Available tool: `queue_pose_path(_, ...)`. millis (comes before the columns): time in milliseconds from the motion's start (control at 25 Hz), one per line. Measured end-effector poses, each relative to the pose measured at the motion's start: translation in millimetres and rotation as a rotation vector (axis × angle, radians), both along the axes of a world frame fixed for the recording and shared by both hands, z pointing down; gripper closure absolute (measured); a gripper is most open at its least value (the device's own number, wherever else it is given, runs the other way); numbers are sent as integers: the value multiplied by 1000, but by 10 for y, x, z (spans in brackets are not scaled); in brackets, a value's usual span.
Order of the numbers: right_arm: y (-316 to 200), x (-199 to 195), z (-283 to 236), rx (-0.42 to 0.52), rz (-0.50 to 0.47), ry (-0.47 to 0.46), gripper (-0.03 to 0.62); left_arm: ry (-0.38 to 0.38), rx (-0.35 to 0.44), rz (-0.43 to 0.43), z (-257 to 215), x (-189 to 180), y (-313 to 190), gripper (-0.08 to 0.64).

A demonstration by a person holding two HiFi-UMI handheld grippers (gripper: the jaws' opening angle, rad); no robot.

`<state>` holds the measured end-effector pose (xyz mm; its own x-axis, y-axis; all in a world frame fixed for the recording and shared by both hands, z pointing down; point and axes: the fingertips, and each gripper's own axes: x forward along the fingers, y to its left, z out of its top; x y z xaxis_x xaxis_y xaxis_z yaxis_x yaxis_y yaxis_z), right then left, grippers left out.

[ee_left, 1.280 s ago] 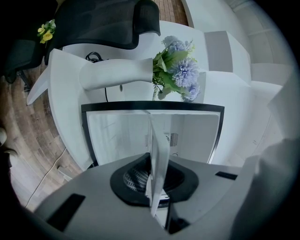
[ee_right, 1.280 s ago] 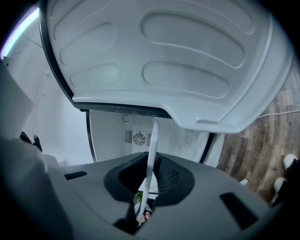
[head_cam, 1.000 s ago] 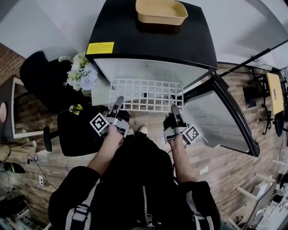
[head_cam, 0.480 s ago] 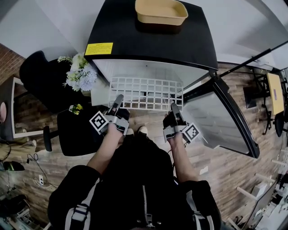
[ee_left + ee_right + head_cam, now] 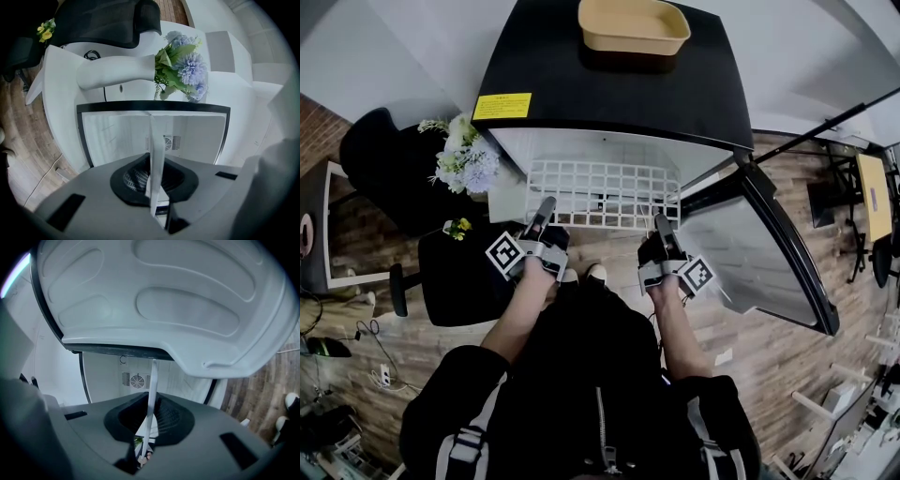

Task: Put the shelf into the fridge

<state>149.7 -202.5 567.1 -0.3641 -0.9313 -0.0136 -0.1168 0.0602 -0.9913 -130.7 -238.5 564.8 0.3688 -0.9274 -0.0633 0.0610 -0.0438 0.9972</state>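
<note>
So, the white wire-grid shelf (image 5: pixel 605 194) is being held flat in front of the small black-topped fridge with the white inside (image 5: pixel 609 94), with its far edge right at the opening. The left claw (image 5: pixel 547 206) is clamped on the near-left edge and the right claw (image 5: pixel 660 223) is pinching the near-right corner. Each gripper view shows the shelf edge-on between the jaws.

Both forearms, in black sleeves, reach straight forward with the hands about level. The open fridge door (image 5: pixel 764 244) stands on the right, close to the right claw. A bunch of pale blue flowers (image 5: pixel 467 161) sits just beside the shelf's left edge. The round fan vent (image 5: pixel 137 380) on the back wall shows past the shelf.
</note>
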Motion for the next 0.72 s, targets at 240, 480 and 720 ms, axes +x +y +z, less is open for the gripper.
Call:
queue_pose_path(240,-47,-5,2,-3,1,-2,554,-3,6,-10,-12,-10,-56,520)
queue_pose_path(480,-31,-11,0,6,4,1,560,-30,-1,-28,5,-18,-55,518)
queue_pose_path(720,99,-109,0,23,-29,14,555,-29,3,-32,-9,5,27,518)
